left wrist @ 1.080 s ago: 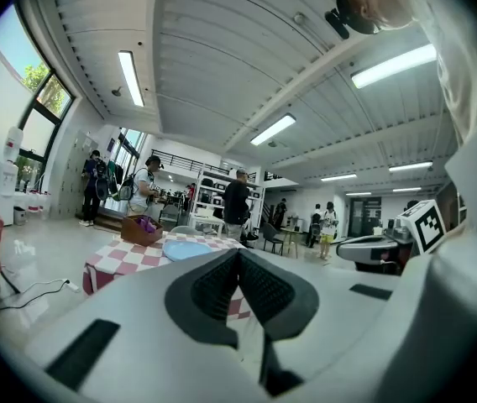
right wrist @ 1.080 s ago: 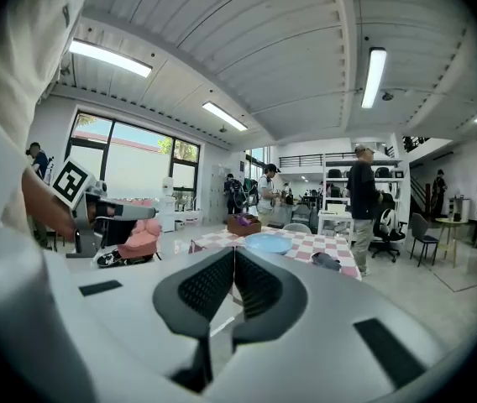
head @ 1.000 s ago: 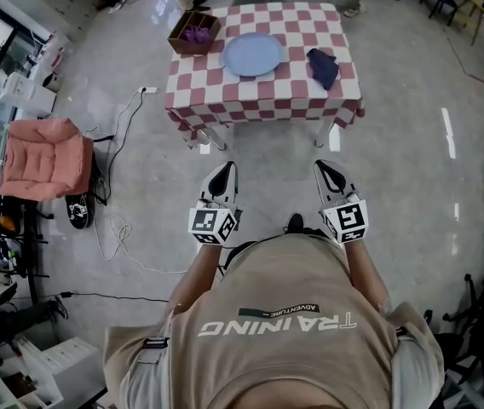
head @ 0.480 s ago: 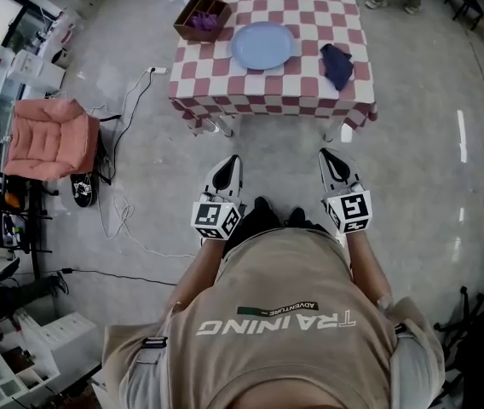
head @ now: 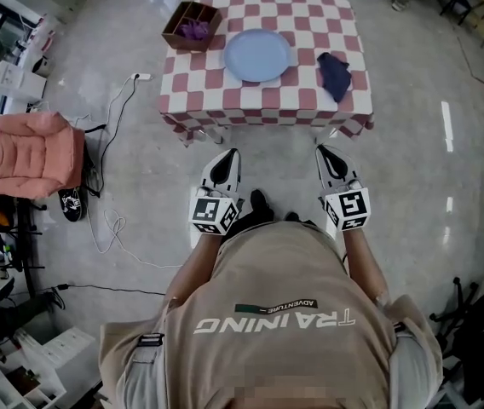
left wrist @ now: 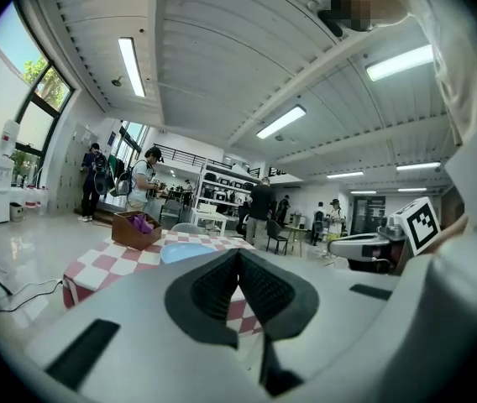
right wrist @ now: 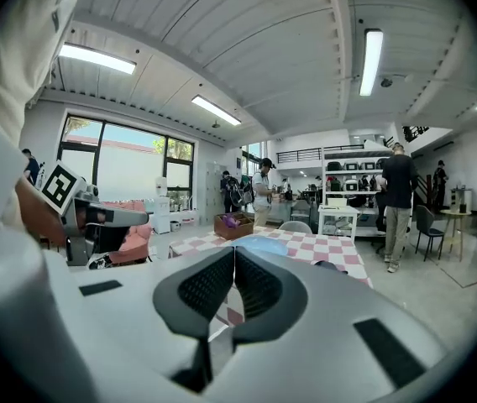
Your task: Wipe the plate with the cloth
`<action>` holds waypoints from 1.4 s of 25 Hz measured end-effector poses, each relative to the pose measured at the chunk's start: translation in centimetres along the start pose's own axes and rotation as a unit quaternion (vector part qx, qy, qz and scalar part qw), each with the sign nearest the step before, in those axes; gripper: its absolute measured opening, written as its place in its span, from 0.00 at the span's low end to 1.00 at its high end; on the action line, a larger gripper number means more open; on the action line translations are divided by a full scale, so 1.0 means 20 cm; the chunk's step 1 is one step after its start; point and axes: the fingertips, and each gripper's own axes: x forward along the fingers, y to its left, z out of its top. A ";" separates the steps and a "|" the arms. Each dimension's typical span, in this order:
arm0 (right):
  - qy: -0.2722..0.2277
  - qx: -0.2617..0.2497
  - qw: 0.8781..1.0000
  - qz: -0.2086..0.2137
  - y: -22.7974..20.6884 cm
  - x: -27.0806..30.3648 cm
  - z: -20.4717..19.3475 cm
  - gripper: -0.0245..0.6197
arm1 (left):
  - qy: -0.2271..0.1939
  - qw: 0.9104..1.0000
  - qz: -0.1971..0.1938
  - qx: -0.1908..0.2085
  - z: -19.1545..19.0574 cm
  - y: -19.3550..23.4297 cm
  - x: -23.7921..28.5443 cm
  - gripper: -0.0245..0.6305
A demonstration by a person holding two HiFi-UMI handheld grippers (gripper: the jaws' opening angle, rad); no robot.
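Nearer table [head: 250, 100]: one plate [head: 257, 55], one cloth [head: 336, 75]

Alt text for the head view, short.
Seen from above, a person stands short of a checkered table holding a left tool and right tool, both shut, pointed toward it. On the table: a blue plate in the middle, a dark cloth to its right, a brown box at the left corner.

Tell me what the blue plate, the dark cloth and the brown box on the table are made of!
The plate looks like plastic or glazed ceramic. It is smooth and evenly pale blue, but I cannot tell which. The cloth is soft dark-blue fabric, since it lies crumpled in folds. The box seems to be wood or stiff cardboard, with flat, straight brown walls.
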 end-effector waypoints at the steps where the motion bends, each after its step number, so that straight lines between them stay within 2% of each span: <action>1: -0.001 -0.002 1.000 -0.003 -0.01 0.03 0.02 0.07 | -0.002 1.000 -0.005 0.000 0.01 0.02 0.03 0.06; 11: 0.002 -0.027 0.999 -0.043 -0.09 0.28 0.09 0.07 | 0.010 0.999 -0.040 0.003 0.00 0.29 0.19 0.06; 20: 0.006 -0.020 0.997 -0.072 -0.19 0.39 0.14 0.07 | 0.024 0.998 -0.058 0.007 0.04 0.41 0.35 0.06; 28: 0.007 -0.010 0.999 -0.052 -0.39 0.60 0.12 0.07 | 0.034 0.999 -0.031 0.004 0.05 0.50 0.58 0.06; 35: -0.012 -0.012 0.999 -0.027 -0.64 0.83 0.21 0.07 | 0.024 1.000 -0.004 0.009 0.18 0.56 0.86 0.06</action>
